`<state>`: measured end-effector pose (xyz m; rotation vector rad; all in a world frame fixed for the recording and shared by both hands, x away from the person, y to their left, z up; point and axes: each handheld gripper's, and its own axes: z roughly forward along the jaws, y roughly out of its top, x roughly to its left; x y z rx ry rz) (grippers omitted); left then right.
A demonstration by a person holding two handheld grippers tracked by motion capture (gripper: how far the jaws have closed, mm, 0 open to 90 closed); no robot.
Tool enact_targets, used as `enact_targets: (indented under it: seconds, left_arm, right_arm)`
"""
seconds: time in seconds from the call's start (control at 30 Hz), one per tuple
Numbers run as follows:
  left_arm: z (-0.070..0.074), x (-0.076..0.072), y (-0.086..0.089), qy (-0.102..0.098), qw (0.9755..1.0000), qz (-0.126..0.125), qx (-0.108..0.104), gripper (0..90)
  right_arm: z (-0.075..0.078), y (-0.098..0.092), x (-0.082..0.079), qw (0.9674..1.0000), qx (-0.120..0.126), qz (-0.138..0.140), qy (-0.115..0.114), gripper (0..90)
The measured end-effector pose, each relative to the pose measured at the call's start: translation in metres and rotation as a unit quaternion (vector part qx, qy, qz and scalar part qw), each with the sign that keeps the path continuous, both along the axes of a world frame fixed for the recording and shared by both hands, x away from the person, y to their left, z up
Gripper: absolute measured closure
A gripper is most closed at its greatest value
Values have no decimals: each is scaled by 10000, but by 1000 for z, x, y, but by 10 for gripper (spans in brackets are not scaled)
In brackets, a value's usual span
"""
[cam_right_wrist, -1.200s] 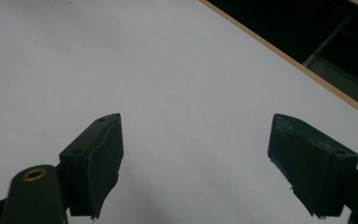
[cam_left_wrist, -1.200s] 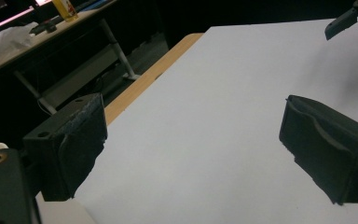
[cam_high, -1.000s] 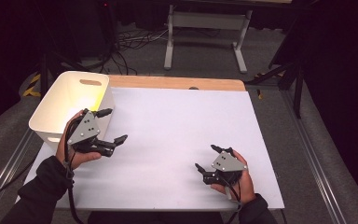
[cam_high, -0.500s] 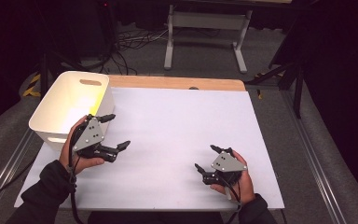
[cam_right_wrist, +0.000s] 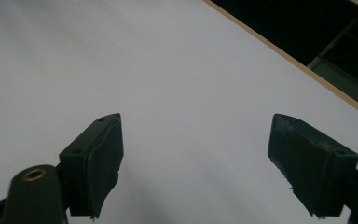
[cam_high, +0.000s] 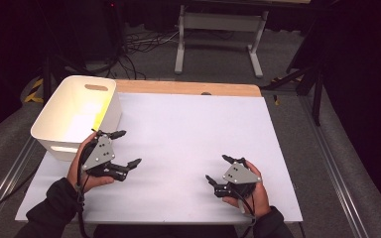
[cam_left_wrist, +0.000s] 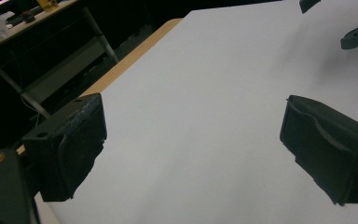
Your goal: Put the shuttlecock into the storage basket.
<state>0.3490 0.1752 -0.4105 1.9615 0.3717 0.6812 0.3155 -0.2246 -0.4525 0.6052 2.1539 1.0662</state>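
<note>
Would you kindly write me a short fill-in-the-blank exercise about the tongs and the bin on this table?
1. The white bin stands at the table's far ____ corner.
2. Both the left tongs and the right tongs have their jaws ____.
3. The tongs nearest the bin are the ____ ones.
4. The white sheet leaves a strip of ____ tabletop bare at the far edge.

Missing words: left; open; left; wooden

tongs: 2 (cam_high: 124,148) (cam_high: 219,168); white bin: 1 (cam_high: 54,116); table: 1 (cam_high: 188,124)
</note>
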Motion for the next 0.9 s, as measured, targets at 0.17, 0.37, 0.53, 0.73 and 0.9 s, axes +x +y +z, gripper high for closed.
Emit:
enact_targets:
  seconds: [0.17, 0.37, 0.53, 0.73, 0.9]
  left_arm:
    - [-7, -5, -2, 13, 10000, -49, -4, 79]
    - [-16, -12, -6, -12, 9999, -97, 43, 79]
    - [-24, -16, -9, -19, 9999, -118, 116, 78]
    - [-38, -20, -10, 64, 9998, -121, 156, 77]
    - [-47, -24, -7, 140, 9997, -137, 161, 77]
  right_arm:
    - [-1, 1, 0, 10000, -34, 19, -1, 192]
    - [-1, 3, 0, 10000, -49, 35, 15, 191]
    - [-2, 4, -1, 10000, -62, 49, 12, 191]
    - [-2, 6, -2, 9999, -75, 78, 28, 191]
    - [-4, 7, -2, 9999, -94, 98, 51, 191]
